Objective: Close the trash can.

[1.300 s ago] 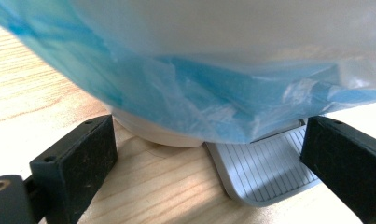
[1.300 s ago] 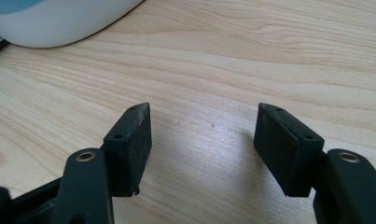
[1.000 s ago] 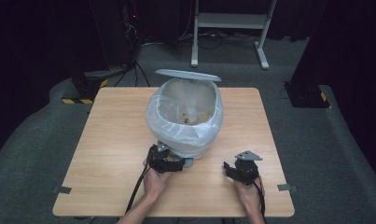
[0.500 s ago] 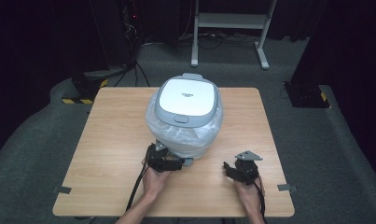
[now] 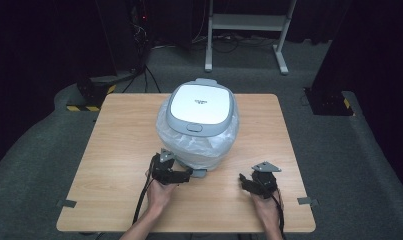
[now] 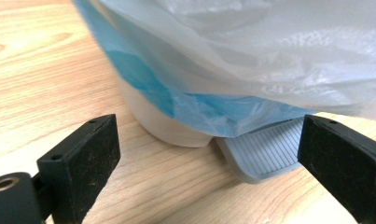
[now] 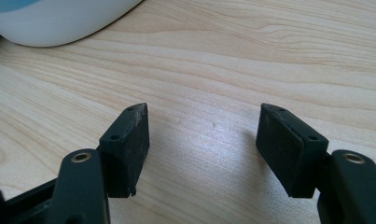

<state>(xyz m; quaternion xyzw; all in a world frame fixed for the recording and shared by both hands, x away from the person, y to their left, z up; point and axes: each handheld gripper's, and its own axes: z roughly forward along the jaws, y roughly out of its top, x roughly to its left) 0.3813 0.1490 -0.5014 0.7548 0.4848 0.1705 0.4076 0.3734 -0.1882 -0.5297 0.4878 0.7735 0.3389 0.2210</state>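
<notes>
High view shows the bin [image 5: 199, 127] at table centre, lid down, left gripper [image 5: 181, 175] at its six o'clock pedal [image 6: 265, 154], right gripper [image 5: 246, 182] idle, both agape; press the pedal squarely.

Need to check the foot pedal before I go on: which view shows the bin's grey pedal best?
The left gripper view: the ribbed pedal lies close up between the open jaws, under the bag's edge. The high view shows a small grey tab beside the left gripper.
</notes>
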